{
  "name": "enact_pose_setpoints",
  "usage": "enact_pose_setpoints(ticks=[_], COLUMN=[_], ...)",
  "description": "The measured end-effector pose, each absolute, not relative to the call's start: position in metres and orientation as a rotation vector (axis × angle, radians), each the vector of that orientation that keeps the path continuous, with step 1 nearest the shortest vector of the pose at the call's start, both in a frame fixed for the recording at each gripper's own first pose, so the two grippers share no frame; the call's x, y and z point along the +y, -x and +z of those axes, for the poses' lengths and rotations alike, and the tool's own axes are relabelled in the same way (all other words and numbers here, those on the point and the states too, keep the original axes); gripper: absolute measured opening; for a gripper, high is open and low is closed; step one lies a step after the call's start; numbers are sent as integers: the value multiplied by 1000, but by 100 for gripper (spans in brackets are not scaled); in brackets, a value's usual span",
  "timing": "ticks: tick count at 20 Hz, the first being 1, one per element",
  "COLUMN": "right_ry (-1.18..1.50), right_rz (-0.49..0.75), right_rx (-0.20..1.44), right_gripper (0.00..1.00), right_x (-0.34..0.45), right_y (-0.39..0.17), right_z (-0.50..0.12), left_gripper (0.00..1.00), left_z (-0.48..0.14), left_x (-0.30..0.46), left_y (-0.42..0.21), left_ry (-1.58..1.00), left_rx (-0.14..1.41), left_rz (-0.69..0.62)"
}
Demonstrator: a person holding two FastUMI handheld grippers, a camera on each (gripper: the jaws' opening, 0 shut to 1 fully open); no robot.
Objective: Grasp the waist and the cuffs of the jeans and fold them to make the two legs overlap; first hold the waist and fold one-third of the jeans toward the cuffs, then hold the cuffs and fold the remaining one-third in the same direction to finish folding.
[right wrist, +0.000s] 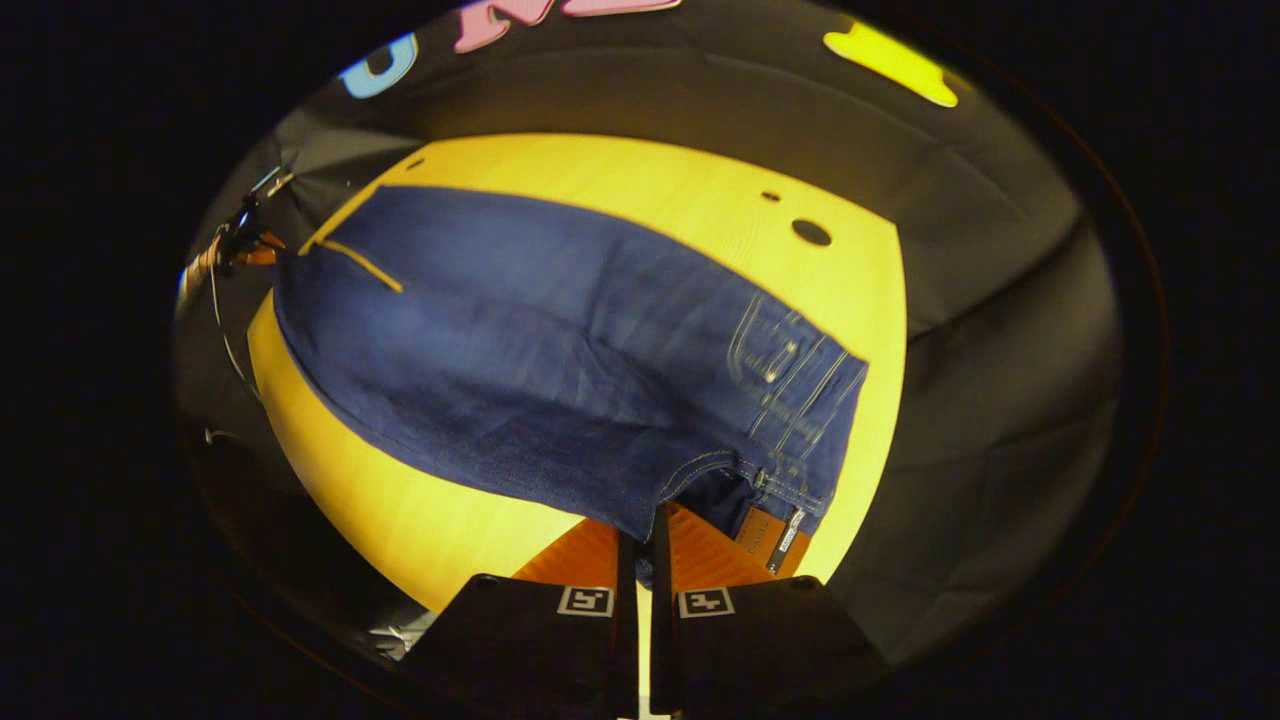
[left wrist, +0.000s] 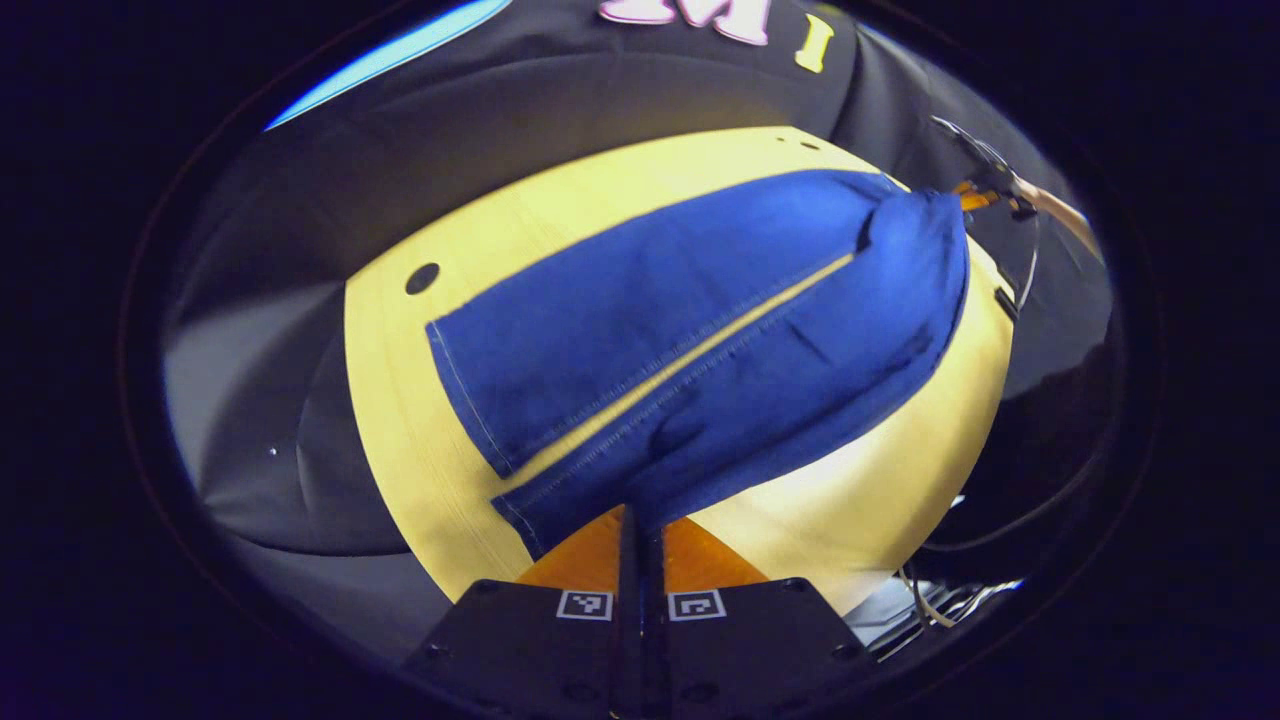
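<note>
In the left gripper view, the left gripper is seen closed on the near cuff of the jeans, its two fingers pressed together with the denim edge pinched between them. Beyond it, the two legs are laid side by side across the table, a thin strip of tabletop showing between them. Farther off, the waist end is raised in a fold, and just past it the other gripper is glimpsed, small and blurred.

In the right gripper view, the right gripper is closed on the waist, near the leather patch. The jeans are spread away from it over the table toward the far cuffs, where the left gripper is probably clamped, though that cannot be told clearly.
</note>
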State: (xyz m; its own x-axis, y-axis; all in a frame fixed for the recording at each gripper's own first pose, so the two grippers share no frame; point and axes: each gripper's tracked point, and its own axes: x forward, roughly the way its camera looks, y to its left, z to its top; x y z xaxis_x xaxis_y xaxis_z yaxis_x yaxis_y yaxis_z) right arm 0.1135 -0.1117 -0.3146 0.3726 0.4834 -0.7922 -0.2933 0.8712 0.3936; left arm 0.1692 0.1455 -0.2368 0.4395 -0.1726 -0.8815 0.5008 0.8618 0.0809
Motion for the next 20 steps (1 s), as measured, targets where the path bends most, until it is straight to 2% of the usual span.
enact_pose_setpoints(ticks=[4,9,13,15,16,17,18,19,20], right_ry=[-278,-372,-374,-341,-353,-375,-410,-450,-475], right_rz=[382,257,182,170,186,199,217,220,210], right_rx=[972,979,1037,1049,1048,1026,996,974,955], right_gripper=[8,8,8,9,8,7,31,54,77], right_x=[-125,-111,-93,-83,-78,-75,-71,-70,-73], right_y=[-179,-253,-283,-289,-289,-292,-300,-303,-305], right_z=[-282,-340,-395,-409,-410,-404,-399,-392,-385], left_gripper=[6,6,9,25,46,49,67,77,97], left_z=[-215,-246,-261,-277,-280,-278,-270,-257,-245], left_x=[160,186,192,192,188,187,185,187,186], left_y=[-233,-303,-365,-370,-369,-373,-377,-380,-381], left_ry=[-246,-259,-329,-358,-348,-334,-323,-324,-322], left_rx=[981,1030,968,990,990,961,922,882,837], left_rz=[-317,-88,67,82,80,83,87,100,100])
